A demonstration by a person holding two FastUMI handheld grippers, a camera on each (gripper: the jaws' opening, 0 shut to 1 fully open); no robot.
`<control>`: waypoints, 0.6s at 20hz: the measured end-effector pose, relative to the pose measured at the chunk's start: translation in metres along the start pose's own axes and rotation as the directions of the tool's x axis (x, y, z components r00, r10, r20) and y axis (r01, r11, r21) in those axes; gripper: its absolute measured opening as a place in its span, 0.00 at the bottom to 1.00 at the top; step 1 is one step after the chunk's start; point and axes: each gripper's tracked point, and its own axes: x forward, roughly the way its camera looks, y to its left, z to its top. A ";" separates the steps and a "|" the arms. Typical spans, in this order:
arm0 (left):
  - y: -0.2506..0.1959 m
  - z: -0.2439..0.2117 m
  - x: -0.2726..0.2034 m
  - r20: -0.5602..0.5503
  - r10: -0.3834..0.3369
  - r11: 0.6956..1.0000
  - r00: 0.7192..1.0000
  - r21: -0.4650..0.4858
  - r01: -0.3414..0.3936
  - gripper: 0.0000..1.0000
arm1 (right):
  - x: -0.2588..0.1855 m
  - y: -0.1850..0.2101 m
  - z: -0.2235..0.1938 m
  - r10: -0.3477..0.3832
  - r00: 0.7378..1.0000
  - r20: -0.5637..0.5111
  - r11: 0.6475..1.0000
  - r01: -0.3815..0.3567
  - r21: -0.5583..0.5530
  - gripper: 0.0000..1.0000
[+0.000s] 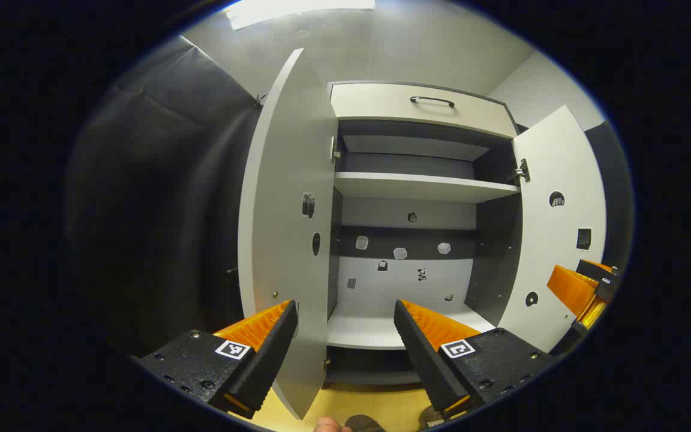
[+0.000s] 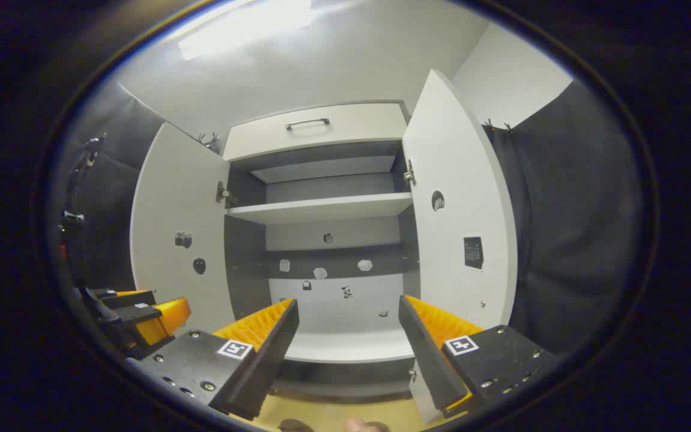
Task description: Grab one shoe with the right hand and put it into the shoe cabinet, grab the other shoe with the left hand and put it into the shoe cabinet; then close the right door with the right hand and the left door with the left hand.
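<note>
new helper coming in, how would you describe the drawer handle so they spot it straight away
Start at the shoe cabinet with both doors swung open. Above its open shelves sits one closed drawer front. The drawer handle is the slim dark bar centred on that front, the sole pull there, unlike the small stickers on the back panel.

I see a bright ceiling light [image 2: 243, 27] overhead, a pale back wall [image 2: 345, 72], dark cloth [image 1: 159, 198] hanging at the sides, and yellowish floor [image 1: 375, 408] below.
</note>
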 end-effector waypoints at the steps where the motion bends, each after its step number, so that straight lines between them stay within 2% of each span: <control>1: 0.002 0.000 -0.001 0.001 0.010 1.000 1.000 0.001 -0.010 0.99 | 0.000 0.002 0.000 0.006 1.000 0.002 1.000 -0.006 -0.004 0.97; 2: 0.005 0.000 -0.002 0.001 0.019 1.000 1.000 0.002 -0.019 0.99 | -0.001 0.003 0.000 0.010 1.000 0.004 1.000 -0.010 -0.011 1.00; 12: 0.020 0.000 -0.012 0.002 0.075 0.997 0.997 0.008 -0.075 0.99 | 0.000 0.009 -0.011 0.046 0.999 -0.017 0.999 -0.046 0.003 1.00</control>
